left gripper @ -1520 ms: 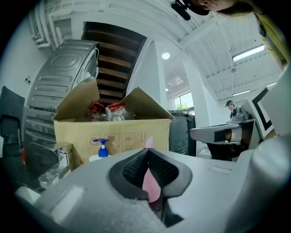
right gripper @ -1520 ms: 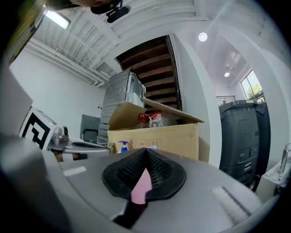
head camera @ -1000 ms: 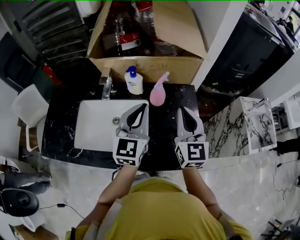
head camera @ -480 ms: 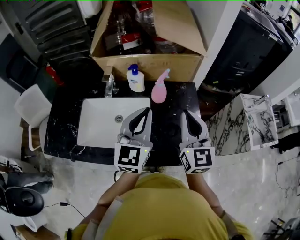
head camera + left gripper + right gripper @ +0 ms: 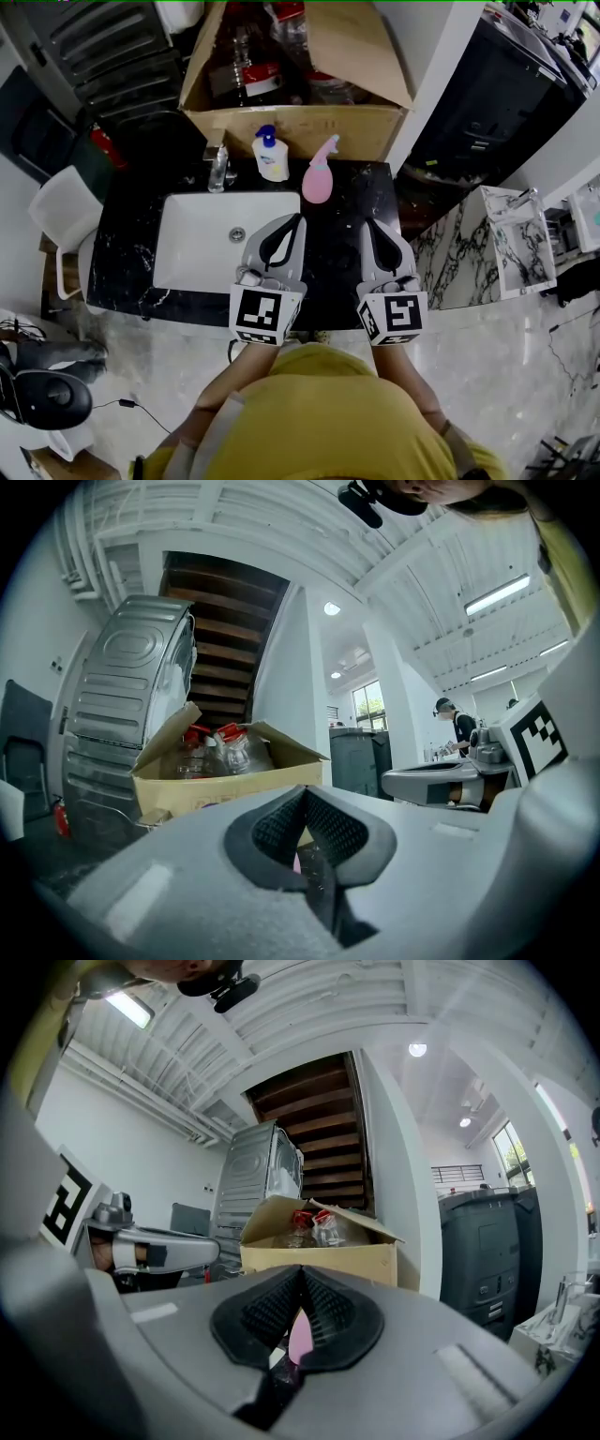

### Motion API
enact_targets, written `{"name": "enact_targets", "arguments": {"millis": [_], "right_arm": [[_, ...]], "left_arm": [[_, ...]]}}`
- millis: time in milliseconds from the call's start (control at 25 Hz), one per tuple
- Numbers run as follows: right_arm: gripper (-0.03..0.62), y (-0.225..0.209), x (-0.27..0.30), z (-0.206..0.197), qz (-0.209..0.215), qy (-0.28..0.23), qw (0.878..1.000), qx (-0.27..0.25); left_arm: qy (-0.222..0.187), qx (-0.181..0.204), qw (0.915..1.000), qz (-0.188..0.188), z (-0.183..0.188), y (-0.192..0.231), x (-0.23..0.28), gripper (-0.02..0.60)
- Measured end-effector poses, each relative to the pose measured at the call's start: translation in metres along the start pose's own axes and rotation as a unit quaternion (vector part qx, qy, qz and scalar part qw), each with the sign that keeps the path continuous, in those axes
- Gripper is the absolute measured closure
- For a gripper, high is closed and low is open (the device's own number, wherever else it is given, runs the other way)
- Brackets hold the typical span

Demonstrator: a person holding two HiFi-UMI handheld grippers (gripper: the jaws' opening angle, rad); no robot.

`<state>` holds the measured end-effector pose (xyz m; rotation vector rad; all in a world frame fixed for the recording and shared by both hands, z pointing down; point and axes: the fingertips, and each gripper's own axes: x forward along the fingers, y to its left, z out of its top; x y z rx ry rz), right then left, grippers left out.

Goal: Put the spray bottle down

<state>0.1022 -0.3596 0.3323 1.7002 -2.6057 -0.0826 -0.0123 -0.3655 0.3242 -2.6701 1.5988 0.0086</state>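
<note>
So here's where we're at: the pink spray bottle (image 5: 319,175) is already standing upright on the black counter (image 5: 342,248), up at 12 o'clock from us and just in front of the cardboard box (image 5: 291,131). Neither gripper has it. The left gripper (image 5: 297,219) and the right gripper (image 5: 368,225) both hang level near the front edge, pads pressed together with nothing between them. The pink in the right gripper view is just the bottle showing past the jaws.

The job looks done to us, so the main risk is messing it up. Push either closed tip toward 12 and we'd nudge the bottle, which looks tall and light. It could tip into the soap pump bottle (image 5: 270,157) at its 9 o'clock or tumble toward the sink (image 5: 187,253) at 7. We'd just back off.
</note>
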Motion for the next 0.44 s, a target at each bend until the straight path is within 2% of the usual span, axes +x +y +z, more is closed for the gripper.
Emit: {"name": "enact_targets", "arguments": {"millis": [440], "right_arm": [[0.594, -0.0025, 0.0052, -0.0034, 0.001, 0.002, 1.000, -0.001]], "left_arm": [[0.004, 0.000, 1.0000, 0.003, -0.0050, 0.0046, 0.0019, 0.577]]}}
